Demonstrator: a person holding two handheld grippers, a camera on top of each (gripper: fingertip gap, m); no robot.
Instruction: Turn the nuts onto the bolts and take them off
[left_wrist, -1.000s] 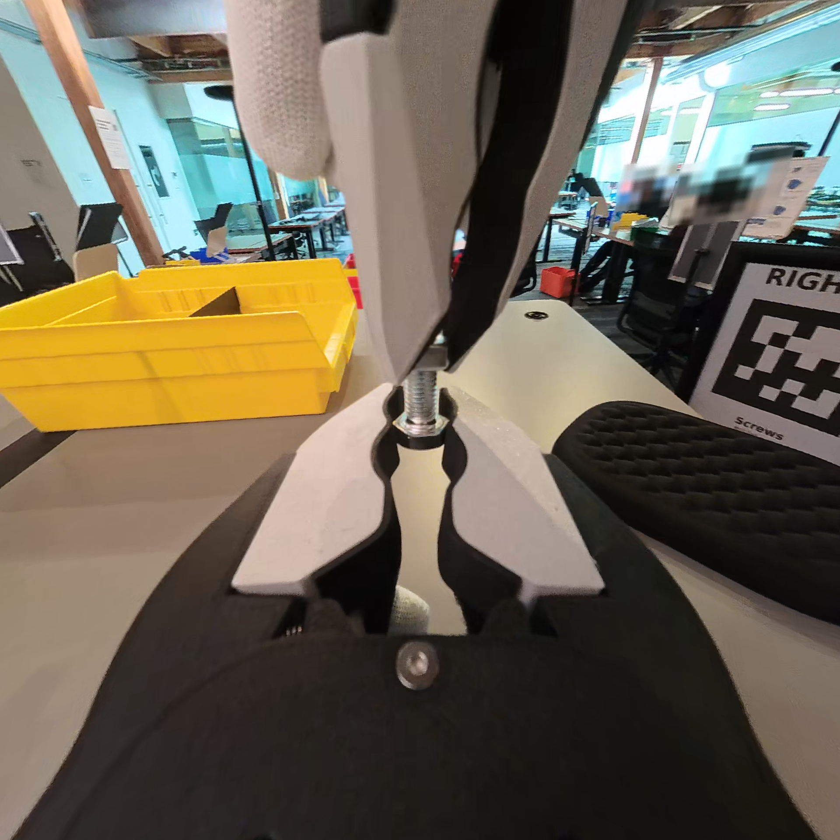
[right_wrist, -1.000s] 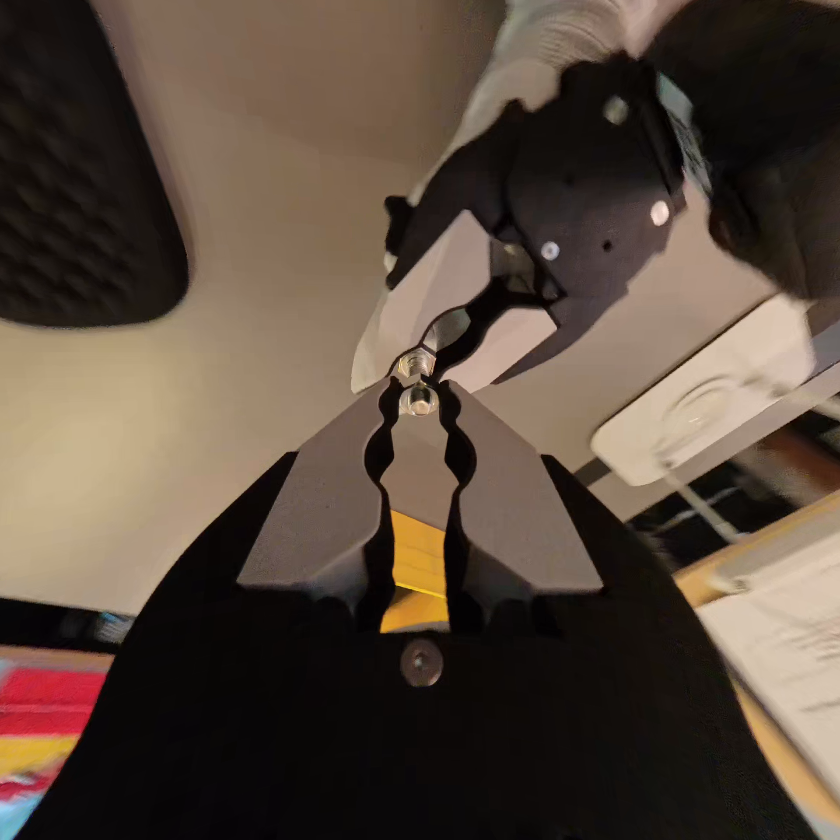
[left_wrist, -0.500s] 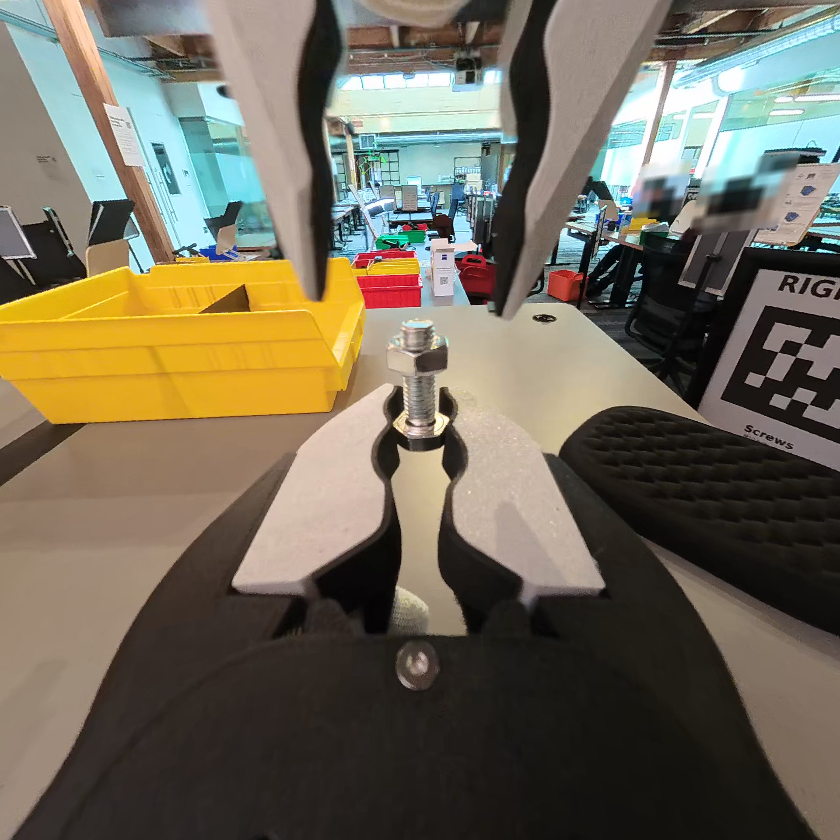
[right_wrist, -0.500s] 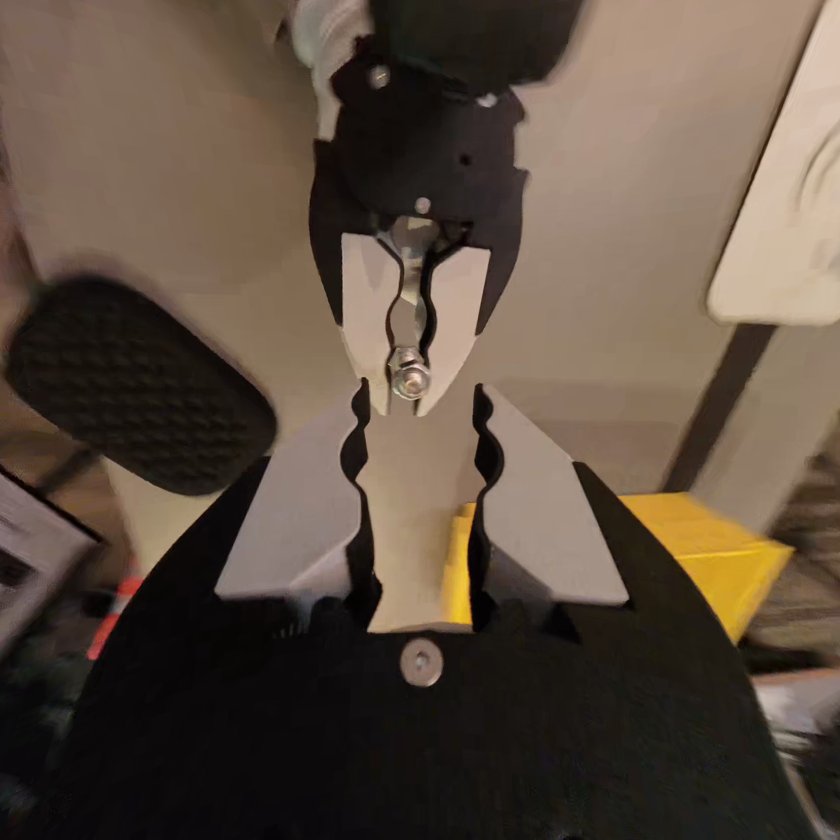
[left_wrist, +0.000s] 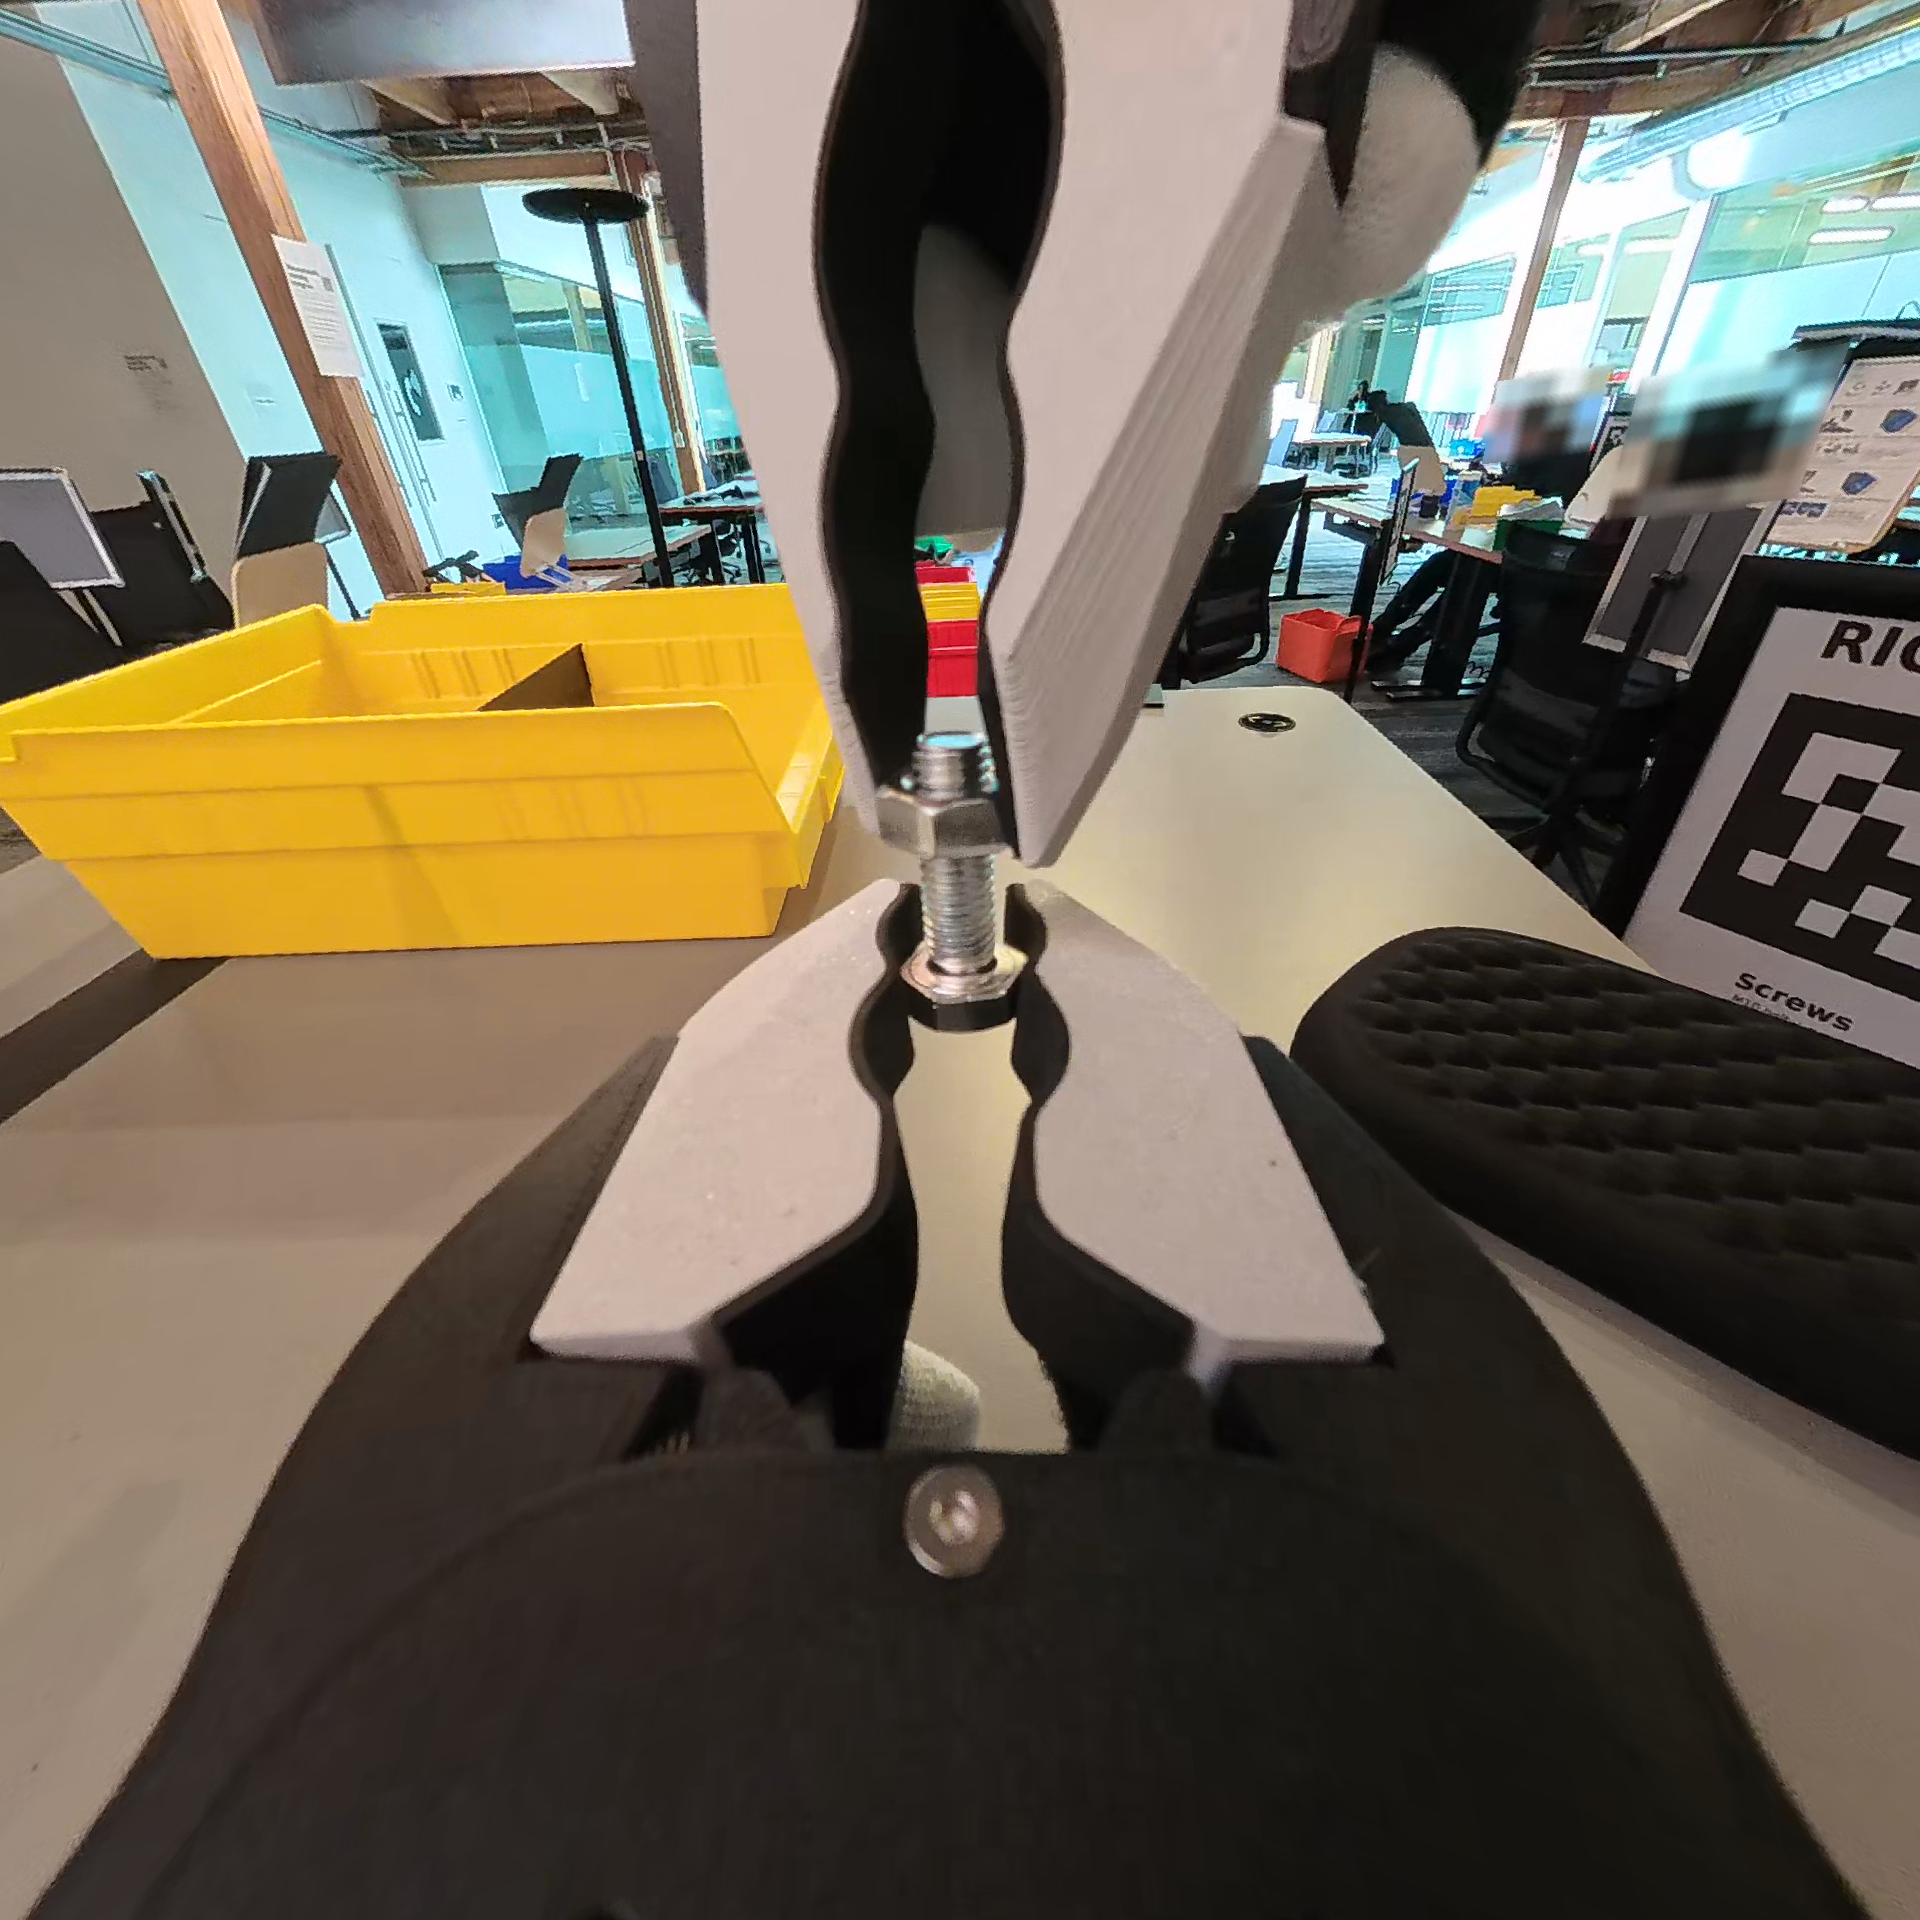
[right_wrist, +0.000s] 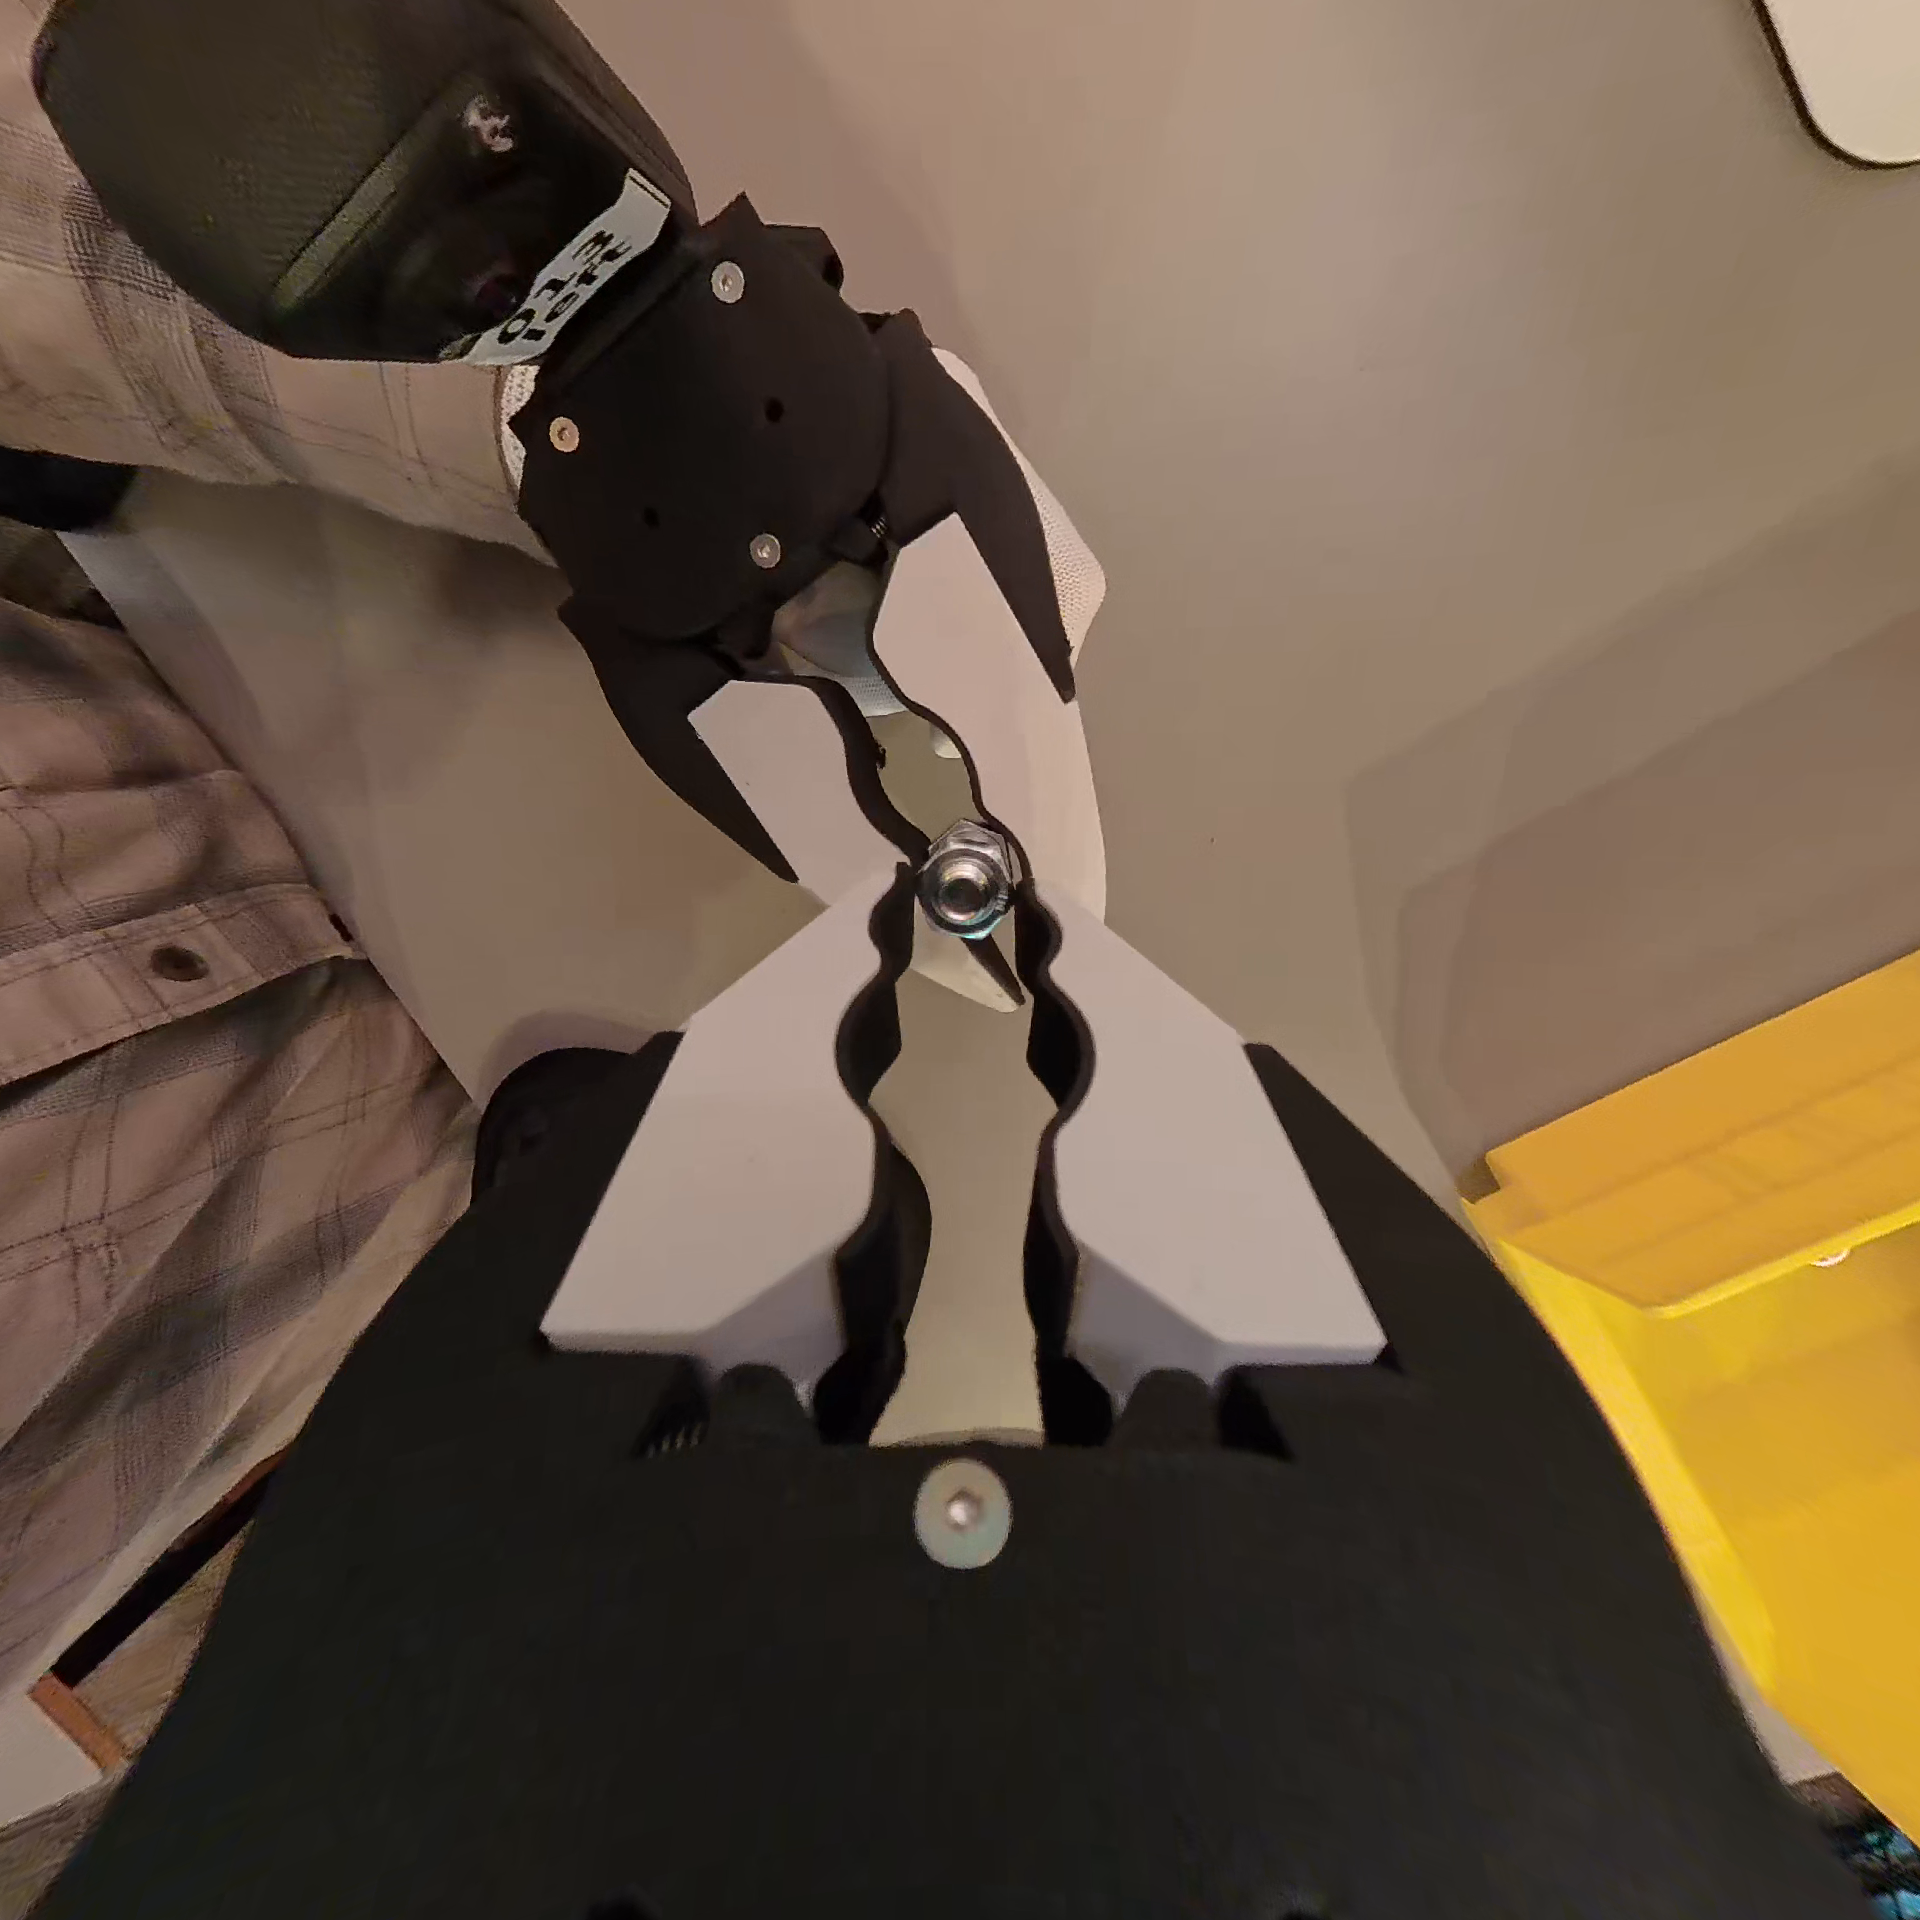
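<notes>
A silver bolt (left_wrist: 958, 914) stands upright in my left gripper (left_wrist: 961, 935), which is shut on its hex head. A silver nut (left_wrist: 940, 823) sits on the thread near the bolt's top end. My right gripper (left_wrist: 948, 831) comes down from above and its tips are shut on the nut's sides. In the right wrist view I look down the bolt's end at the nut (right_wrist: 966, 891) between my right gripper's tips (right_wrist: 961, 894). The left gripper (right_wrist: 971, 956) reaches in below from the upper left.
A yellow bin (left_wrist: 416, 790) stands on the beige table (left_wrist: 260, 1143) at the left and also shows in the right wrist view (right_wrist: 1714, 1299). A black perforated pad (left_wrist: 1621, 1122) lies at the right, with a marker sign (left_wrist: 1829, 831) behind it. A plaid sleeve (right_wrist: 208, 1039) is at the left. The grippers are tip to tip, or close to it.
Half a second ago the right gripper was open and lifted off the nut. It has turned about the bolt's axis, come back down and closed on the nut. The left gripper has not moved.
</notes>
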